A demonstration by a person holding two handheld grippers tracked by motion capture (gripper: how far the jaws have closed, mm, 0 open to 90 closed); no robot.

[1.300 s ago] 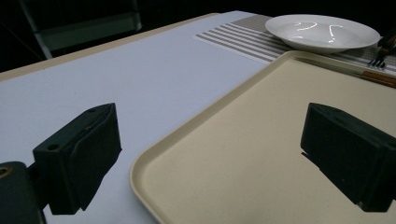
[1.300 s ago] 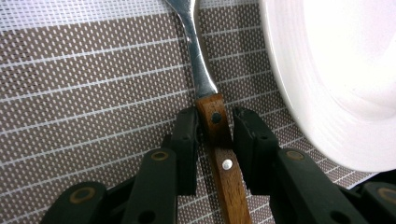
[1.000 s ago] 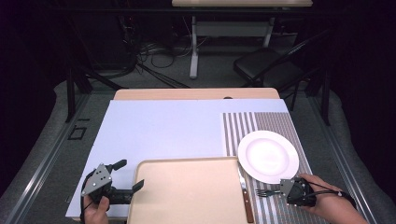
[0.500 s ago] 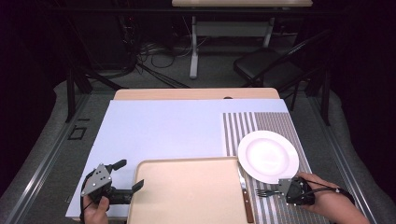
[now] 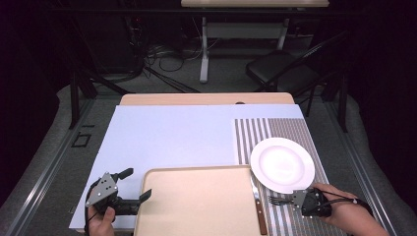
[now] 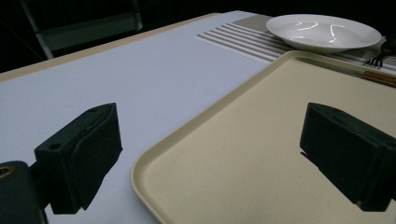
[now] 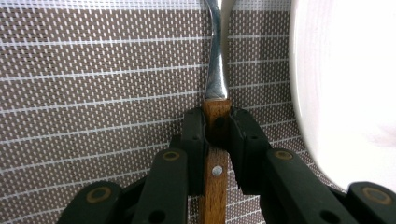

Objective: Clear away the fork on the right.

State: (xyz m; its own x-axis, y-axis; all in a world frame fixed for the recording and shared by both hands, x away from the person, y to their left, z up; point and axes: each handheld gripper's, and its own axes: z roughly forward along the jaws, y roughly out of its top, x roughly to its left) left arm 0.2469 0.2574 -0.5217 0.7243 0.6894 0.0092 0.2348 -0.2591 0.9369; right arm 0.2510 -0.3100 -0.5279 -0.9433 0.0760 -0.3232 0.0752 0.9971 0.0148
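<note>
right gripper (image 7: 215,128): my jaws have just been closing, pads now pressed on both sides of the wooden-handled steel fork (image 7: 215,88).
fork: lies flat on the brown-and-white striped woven placemat (image 7: 93,93), handle toward me, metal neck running away; in the high view its tines (image 5: 276,199) point toward the tray.
white round ceramic plate (image 5: 282,164): on the placemat, just beside the fork.
wooden-handled table knife (image 5: 257,205): along the tray's right edge, between tray and fork.
left gripper (image 6: 210,158): jaws wide apart, holding nothing, straddling the near left corner of the beige plastic tray (image 6: 261,140).
tray: partly on the pale blue table mat (image 5: 167,137).
</note>
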